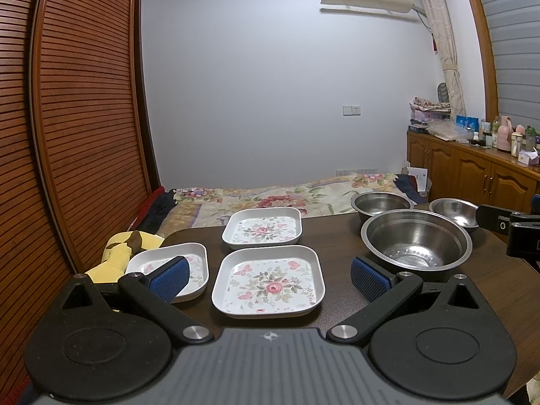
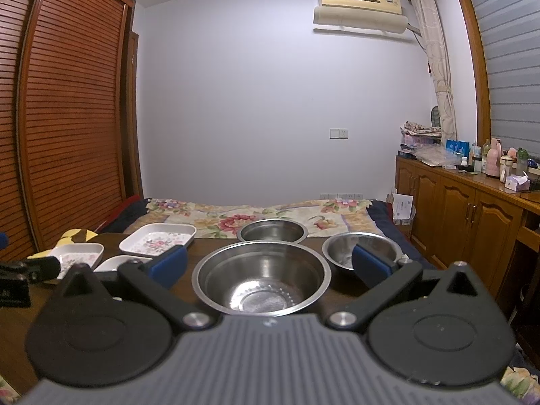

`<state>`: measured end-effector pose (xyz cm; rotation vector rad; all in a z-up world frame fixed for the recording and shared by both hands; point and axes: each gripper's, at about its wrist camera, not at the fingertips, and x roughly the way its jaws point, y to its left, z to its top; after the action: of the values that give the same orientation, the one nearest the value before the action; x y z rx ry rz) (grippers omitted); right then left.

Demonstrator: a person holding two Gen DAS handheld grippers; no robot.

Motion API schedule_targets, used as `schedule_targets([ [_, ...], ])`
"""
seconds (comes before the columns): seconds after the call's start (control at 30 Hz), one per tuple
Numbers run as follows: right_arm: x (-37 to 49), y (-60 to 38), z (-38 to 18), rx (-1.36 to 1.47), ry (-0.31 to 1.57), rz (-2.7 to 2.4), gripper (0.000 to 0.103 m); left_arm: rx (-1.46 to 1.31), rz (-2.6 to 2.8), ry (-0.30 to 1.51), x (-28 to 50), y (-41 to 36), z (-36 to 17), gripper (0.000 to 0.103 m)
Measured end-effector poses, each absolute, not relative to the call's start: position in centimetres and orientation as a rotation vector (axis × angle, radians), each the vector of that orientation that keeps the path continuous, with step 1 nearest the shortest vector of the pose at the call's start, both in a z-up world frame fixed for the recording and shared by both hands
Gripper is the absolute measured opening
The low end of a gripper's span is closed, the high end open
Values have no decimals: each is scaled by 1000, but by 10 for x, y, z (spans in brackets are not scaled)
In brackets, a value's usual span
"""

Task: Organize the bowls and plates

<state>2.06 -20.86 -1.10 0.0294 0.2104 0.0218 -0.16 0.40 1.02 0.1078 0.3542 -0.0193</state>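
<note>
Start of task, nothing stacked. Left gripper [image 1: 268, 275] and right gripper [image 2: 268, 263], jaws apart, hold nothing. Three plates [image 1: 268, 281] lie separately at lower centre-left of the table [image 1: 337, 233]; three bowls [image 2: 261, 275] stand separately at centre-right.

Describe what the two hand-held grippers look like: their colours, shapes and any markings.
Both look alike. The left gripper has matt black linkage arms with round silver pivot bolts, wide rounded black housings either side, and a grey ribbed body with a small star-shaped mark. Its fingers carry blue textured pads. The right gripper shows the same build. No cables or sleeves are visible.
</note>
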Motion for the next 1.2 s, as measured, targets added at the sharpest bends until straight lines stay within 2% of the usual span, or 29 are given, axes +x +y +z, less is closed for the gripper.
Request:
schedule_targets([
  [0.93, 19, -209, -10, 25, 211, 21, 103, 109, -28, 357, -4, 3, 10, 103],
  [1.2, 30, -202, -18, 9, 238, 35, 103, 87, -49, 429, 11, 10, -9, 103],
])
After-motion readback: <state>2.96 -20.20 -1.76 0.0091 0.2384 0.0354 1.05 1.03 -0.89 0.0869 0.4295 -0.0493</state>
